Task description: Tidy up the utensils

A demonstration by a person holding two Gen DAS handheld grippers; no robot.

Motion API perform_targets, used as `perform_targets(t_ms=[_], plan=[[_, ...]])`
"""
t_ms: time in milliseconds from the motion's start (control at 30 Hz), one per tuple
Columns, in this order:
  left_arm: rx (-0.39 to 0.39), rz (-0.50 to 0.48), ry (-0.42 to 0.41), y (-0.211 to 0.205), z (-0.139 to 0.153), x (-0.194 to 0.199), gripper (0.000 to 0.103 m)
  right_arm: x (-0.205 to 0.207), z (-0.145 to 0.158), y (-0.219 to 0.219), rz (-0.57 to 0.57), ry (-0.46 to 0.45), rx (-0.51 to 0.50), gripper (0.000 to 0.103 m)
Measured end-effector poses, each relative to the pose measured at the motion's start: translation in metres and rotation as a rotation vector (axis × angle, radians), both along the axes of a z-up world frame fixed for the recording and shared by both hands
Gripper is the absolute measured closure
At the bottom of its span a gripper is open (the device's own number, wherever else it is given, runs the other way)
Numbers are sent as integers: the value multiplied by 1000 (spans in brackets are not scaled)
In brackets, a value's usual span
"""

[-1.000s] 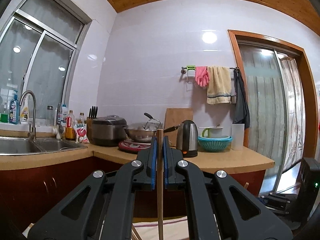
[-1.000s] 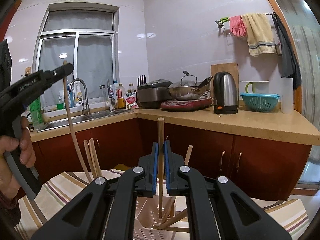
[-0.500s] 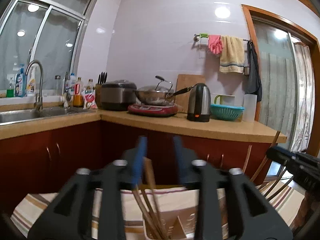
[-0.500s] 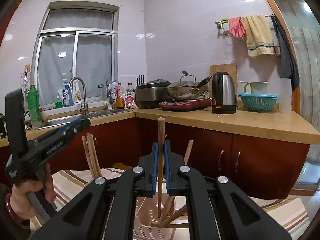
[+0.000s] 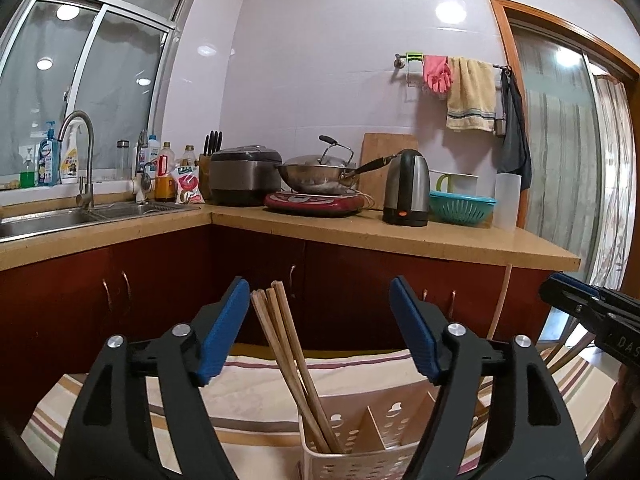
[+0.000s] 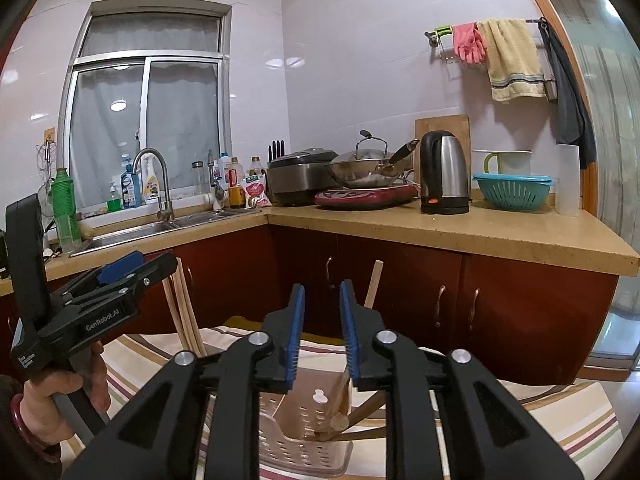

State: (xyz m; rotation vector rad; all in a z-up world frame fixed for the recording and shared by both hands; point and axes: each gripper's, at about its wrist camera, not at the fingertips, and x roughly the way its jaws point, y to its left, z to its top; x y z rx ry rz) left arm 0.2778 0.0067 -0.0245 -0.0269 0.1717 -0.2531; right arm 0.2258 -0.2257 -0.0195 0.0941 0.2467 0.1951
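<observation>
Your left gripper [image 5: 320,332] fills the lower frame, its blue-padded fingers [image 5: 224,332] spread wide with nothing between them. Below the gap, a bundle of wooden chopsticks [image 5: 288,356] leans left out of the left compartment of a perforated pale utensil holder [image 5: 360,448], which stands on a striped cloth [image 5: 256,392]. At the right edge, your right gripper [image 5: 592,316] enters, with one pale stick [image 5: 500,300] rising beside it; whether that stick is gripped cannot be told. Behind, the counter [image 5: 400,236] bears a kettle [image 5: 406,188] and a wok [image 5: 320,174].
</observation>
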Motion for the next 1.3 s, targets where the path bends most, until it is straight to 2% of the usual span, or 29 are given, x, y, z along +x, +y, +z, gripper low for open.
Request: perform_targets(t_ms=[67,233,367,433,633,800,1000,1300], plan=[[-2,2,-2,1,0,-3,25,-3,0,1,-4,-3,-3,78],[9,15,-4,4,2,-18,22,-19,6,4,-34,-22,-31,59],[21,45,-9,6,6,-44,16,-42,7,5,-83,-36,-57,45],[22,56,-6,9,5,-62,15,-53,6,3,-102,-26,-52,42],[29,93,23,16,-2,-118,13,-95,-6,3,-131,51,-33,40],[16,125,41,26,-5,-161,10,-129,-10,7,-142,73,-46,36],[8,151,41,36,0,-208,9,-165,-2,9,-158,67,-49,33],[-7,159,22,38,9,-246,6,-203,6,11,-175,37,-49,28]])
